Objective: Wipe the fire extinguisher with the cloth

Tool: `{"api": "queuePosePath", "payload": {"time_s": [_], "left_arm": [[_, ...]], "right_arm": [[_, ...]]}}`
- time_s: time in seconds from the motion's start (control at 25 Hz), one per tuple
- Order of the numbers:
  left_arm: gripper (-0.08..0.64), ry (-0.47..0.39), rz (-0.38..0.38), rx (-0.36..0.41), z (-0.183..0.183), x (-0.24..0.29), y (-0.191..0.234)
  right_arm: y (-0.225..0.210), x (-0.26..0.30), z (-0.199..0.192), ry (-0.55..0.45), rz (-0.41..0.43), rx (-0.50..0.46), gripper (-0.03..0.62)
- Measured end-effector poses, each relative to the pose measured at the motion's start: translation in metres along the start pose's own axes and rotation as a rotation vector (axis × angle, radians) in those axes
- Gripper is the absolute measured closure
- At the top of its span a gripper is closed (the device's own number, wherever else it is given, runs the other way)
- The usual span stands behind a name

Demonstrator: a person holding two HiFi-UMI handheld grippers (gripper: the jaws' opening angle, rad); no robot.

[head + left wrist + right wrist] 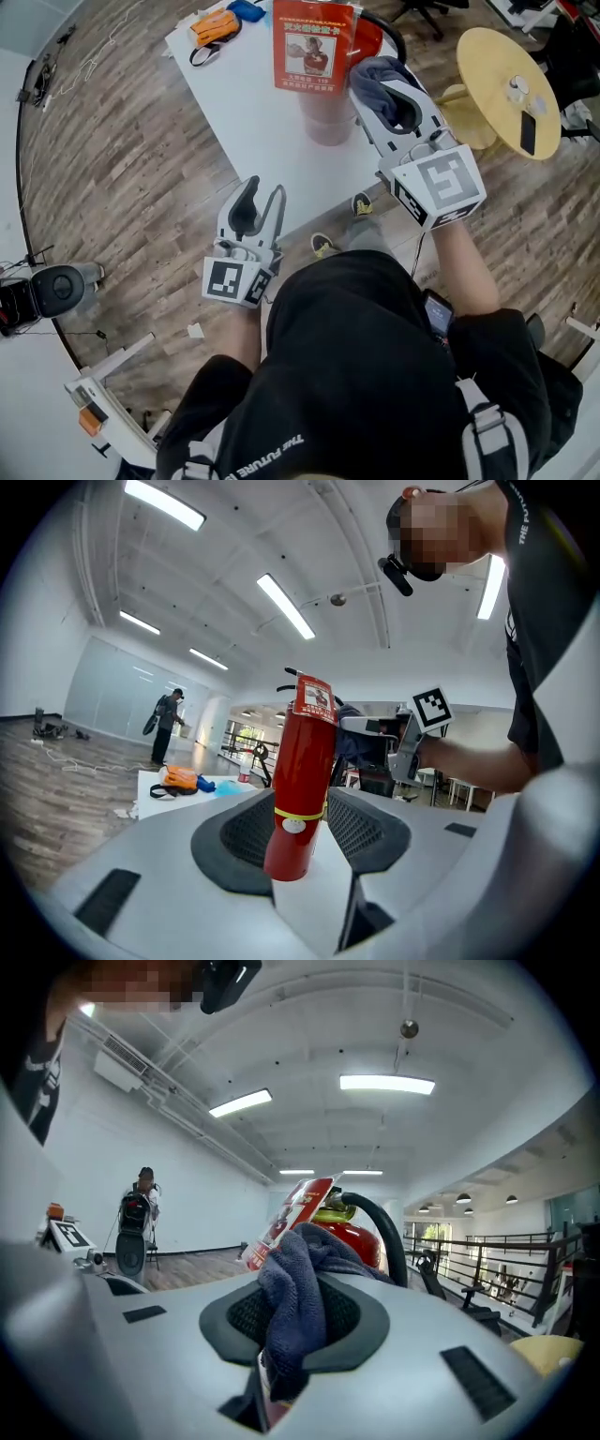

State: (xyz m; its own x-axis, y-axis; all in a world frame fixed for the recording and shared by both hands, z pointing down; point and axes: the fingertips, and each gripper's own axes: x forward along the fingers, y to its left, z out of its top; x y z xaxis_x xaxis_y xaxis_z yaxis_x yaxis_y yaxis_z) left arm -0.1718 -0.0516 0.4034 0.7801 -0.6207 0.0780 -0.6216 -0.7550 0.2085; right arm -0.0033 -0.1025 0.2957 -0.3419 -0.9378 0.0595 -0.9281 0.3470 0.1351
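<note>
Fire extinguisher (328, 120) stood upright on the white table (253, 112), its red tag card (312, 45) at the top. I held the right gripper (392, 94) clamped on the blue cloth (375, 77), just beside the extinguisher's top. The left gripper (260, 202) hung apart from the extinguisher, its jaws spread and empty.

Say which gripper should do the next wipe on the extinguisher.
Probably right: the right gripper is shut on the cloth beside the fire extinguisher; the left gripper is open, empty, farther back.
</note>
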Motion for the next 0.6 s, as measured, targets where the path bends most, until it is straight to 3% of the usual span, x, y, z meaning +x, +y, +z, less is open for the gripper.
{"api": "queuePosePath", "payload": {"time_s": [0.08, 0.32, 0.6], "left_arm": [[0.37, -0.003, -0.003, -0.003, -0.001, -0.009, 0.004], [0.37, 0.028, 0.006, -0.016, -0.019, -0.026, 0.015], [0.37, 0.048, 0.027, -0.02, -0.025, -0.039, 0.02]], "right_arm": [[0.006, 0.001, -0.009, -0.026, 0.016, -0.009, 0.52], [0.037, 0.017, -0.091, 0.116, 0.134, -0.151, 0.52], [0.065, 0.029, -0.224, 0.389, 0.25, -0.129, 0.521]]}}
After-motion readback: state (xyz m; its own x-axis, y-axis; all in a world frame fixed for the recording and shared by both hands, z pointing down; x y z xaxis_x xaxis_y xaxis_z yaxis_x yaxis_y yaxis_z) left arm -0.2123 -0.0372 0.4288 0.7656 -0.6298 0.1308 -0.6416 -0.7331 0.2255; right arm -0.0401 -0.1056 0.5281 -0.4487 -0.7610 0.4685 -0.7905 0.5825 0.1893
